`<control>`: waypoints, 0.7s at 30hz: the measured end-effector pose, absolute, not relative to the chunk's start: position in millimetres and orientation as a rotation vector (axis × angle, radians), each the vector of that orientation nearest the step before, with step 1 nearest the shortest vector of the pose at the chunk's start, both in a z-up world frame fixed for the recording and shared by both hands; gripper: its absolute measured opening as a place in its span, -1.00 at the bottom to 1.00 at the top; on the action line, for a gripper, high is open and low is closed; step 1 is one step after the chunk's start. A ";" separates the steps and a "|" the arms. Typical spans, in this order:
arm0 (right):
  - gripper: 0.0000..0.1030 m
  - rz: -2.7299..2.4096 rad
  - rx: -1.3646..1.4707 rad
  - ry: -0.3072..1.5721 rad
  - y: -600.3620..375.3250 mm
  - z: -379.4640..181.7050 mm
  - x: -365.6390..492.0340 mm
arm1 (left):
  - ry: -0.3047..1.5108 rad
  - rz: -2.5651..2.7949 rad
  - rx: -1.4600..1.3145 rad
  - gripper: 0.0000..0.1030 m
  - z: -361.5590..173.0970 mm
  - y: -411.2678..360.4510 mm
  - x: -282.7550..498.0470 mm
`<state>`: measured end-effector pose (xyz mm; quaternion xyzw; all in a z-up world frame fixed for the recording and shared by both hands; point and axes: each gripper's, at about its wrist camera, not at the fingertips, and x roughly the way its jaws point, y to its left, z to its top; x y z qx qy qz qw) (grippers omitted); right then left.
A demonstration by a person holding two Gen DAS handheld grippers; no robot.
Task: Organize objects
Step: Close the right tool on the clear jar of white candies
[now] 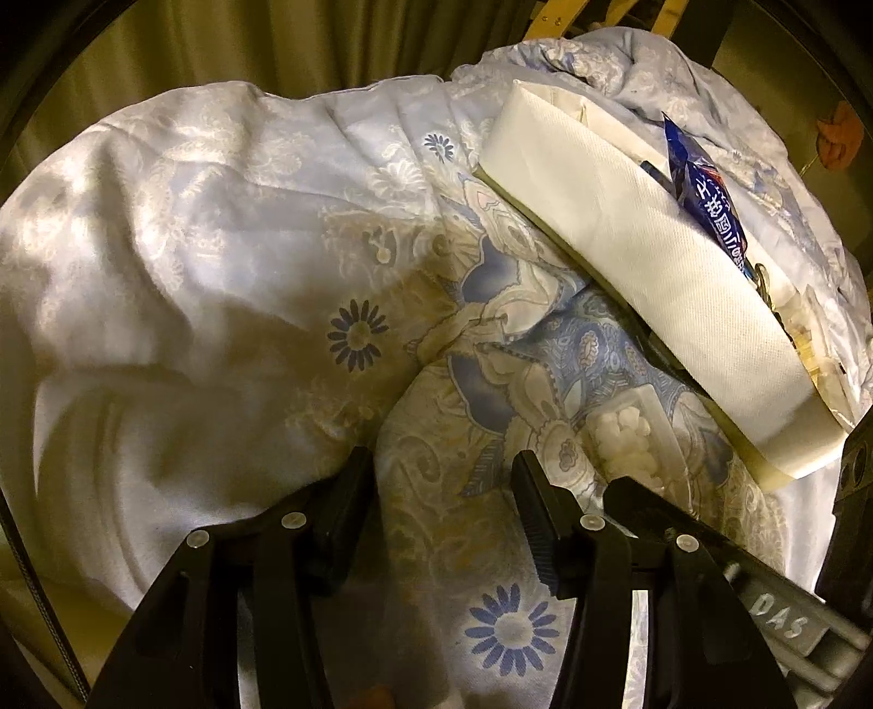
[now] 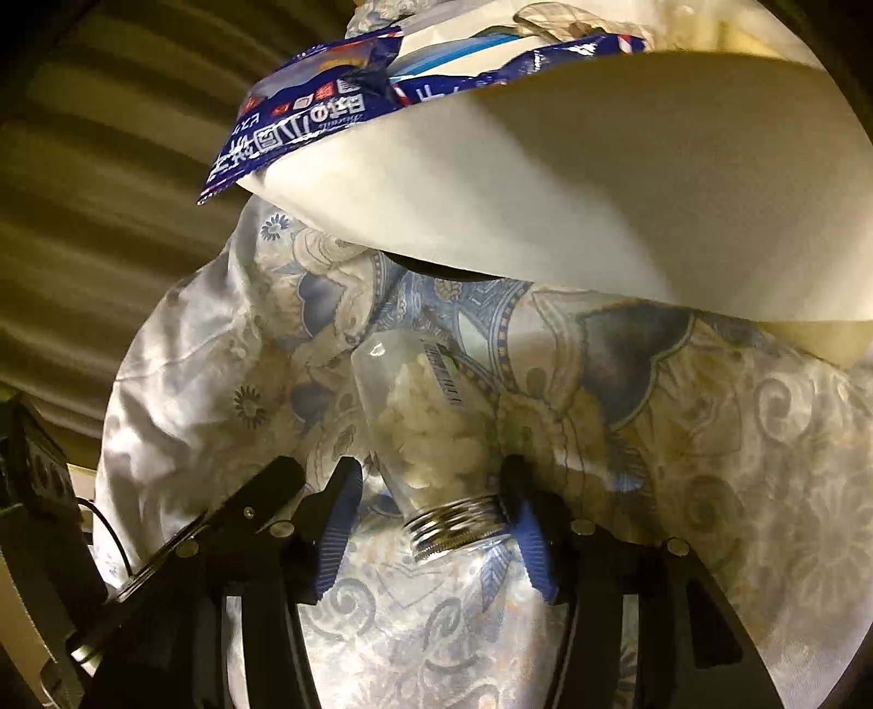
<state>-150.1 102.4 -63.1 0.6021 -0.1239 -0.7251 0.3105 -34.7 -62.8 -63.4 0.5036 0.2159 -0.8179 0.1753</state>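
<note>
Glass jar lying on a blue-and-white floral quilt, both grippers spread wide over it.

Left wrist view: the left gripper (image 1: 444,474) stands wide apart at the bottom centre, holding nothing, over the floral quilt (image 1: 218,245). A white fabric bin (image 1: 644,272) runs diagonally down the right side, with a blue snack packet (image 1: 709,202) sticking out of it. The jar (image 1: 627,442), filled with white lumps, lies just below the bin at lower right. Olive curtain (image 1: 218,43) fills the upper left.

Right wrist view: the right gripper (image 2: 431,491) is wide open at the bottom centre; the jar (image 2: 425,431) lies tilted between its blue-padded fingers (image 2: 532,545), its threaded metal neck nearest the camera. I cannot tell whether the right pad touches it. The bin (image 2: 600,180) and packet (image 2: 305,120) fill the top.
</note>
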 end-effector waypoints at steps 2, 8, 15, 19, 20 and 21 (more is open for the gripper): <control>0.02 -1.918 1.586 -0.318 97.3 -63.0 -147.6 | 0.605 -2.316 1.431 0.02 -63.7 -61.4 -35.0; 0.06 -1.915 1.578 -0.302 100.1 -69.9 -148.6 | 0.601 -2.314 1.435 0.03 -63.7 -59.6 -34.3; 0.07 -1.909 1.576 -0.315 102.8 -68.0 -147.3 | 0.591 -2.311 1.443 0.04 -63.5 -55.6 -33.0; 0.07 -1.911 1.576 -0.314 102.0 -67.4 -147.2 | 0.590 -2.311 1.444 0.04 -63.5 -56.5 -33.5; 0.07 -1.911 1.575 -0.313 102.1 -67.3 -147.1 | 0.589 -2.310 1.444 0.04 -63.4 -56.1 -33.2; 0.07 -1.911 1.576 -0.313 103.2 -67.3 -147.0 | 0.588 -2.310 1.445 0.04 -63.3 -55.5 -32.8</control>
